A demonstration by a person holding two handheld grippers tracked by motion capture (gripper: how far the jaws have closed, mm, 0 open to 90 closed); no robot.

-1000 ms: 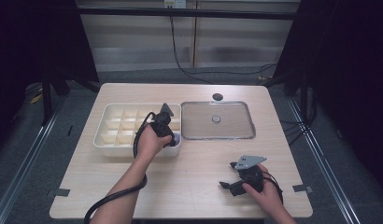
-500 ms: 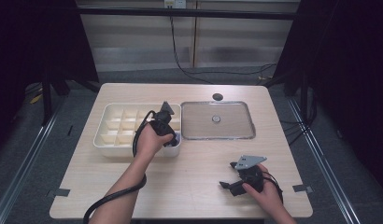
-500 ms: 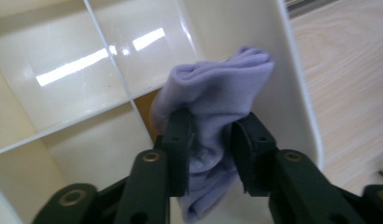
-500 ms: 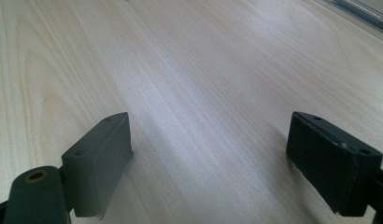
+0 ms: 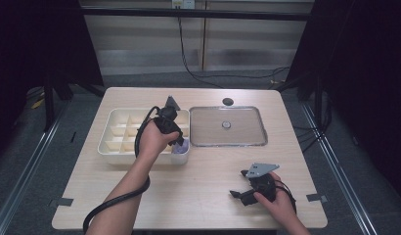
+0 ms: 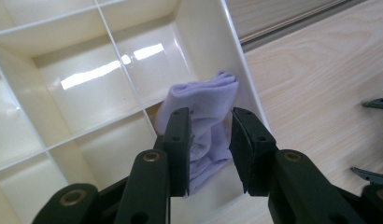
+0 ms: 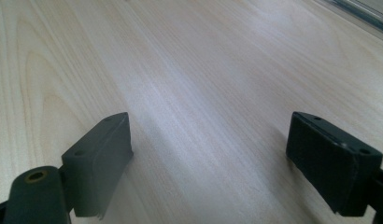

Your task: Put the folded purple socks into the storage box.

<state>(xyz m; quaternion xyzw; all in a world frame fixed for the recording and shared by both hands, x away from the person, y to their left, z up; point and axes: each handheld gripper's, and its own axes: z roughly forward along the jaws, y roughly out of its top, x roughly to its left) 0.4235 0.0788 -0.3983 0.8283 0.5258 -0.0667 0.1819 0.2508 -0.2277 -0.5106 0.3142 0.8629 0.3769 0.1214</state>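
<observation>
My left tool [image 6: 209, 149], jaws just opened narrowly, straddles the purple cloth [image 6: 203, 116] in the tray's [image 5: 110, 147] five-o'clock compartment. My right tool [image 7: 208, 163] gapes wide and empty over the bench [image 5: 203, 186].

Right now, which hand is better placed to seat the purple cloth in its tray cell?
Left. Its gripper hangs right over the cloth in the tray's corner cell, jaws just opened. The right gripper sits open on bare table, well away.

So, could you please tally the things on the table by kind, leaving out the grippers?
Divided box: 1
Purple cloth: 1
Metal tray: 1
Small round piece in the tray: 1
Dark disc behind the tray: 1
Total: 5
</observation>
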